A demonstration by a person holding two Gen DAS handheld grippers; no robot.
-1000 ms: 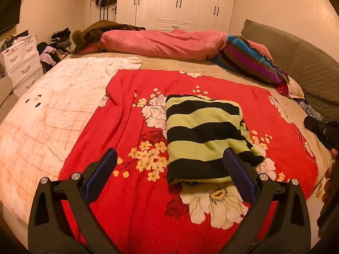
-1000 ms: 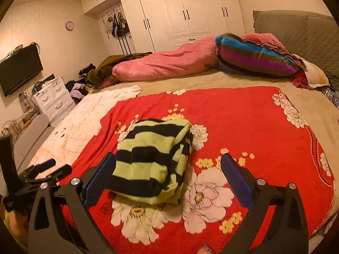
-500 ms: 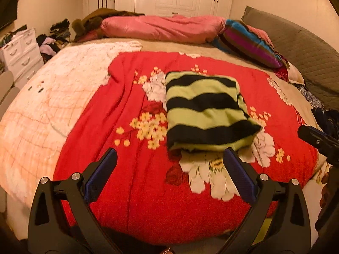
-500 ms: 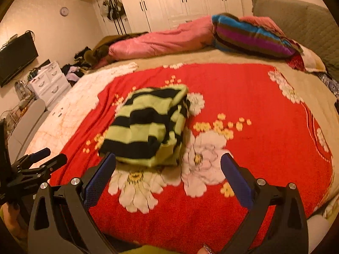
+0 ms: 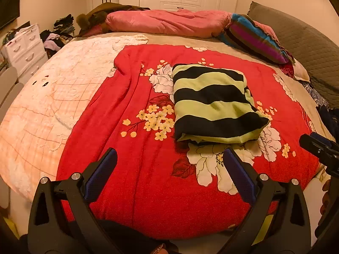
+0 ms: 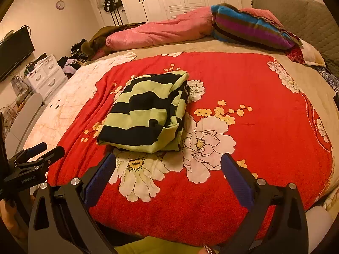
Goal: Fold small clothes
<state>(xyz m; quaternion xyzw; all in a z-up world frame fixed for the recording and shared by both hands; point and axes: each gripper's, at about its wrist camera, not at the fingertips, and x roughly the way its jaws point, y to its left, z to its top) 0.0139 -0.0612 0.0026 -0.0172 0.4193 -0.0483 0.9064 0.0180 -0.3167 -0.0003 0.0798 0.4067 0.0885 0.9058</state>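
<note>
Left wrist view: left gripper [image 5: 169, 158] spread wide, nothing between the blue pads [image 5: 101, 174], held clear above the near edge of the red floral blanket [image 5: 148, 190]. Green-and-black striped garment [image 5: 214, 103] folded into a compact rectangle, lying flat on the blanket, ahead and slightly right of the fingers, apart from both. Right gripper [image 5: 317, 146] partly visible at the right border, off the garment. Cream quilted cover [image 5: 53, 97] left of the blanket. Pink duvet [image 5: 165, 21] and striped pillow [image 5: 256, 40] along the far side.

Right wrist view: right gripper [image 6: 168, 163] likewise spread wide and empty, above the blanket's [image 6: 264, 116] near portion. Striped garment [image 6: 146, 114] ahead and left of centre, layered edges stacked on its right side. Left gripper [image 6: 45, 149] at the left border, fingers barely parted. White drawer unit [image 6: 45, 75] and television [image 6: 12, 53] against the left wall.
</note>
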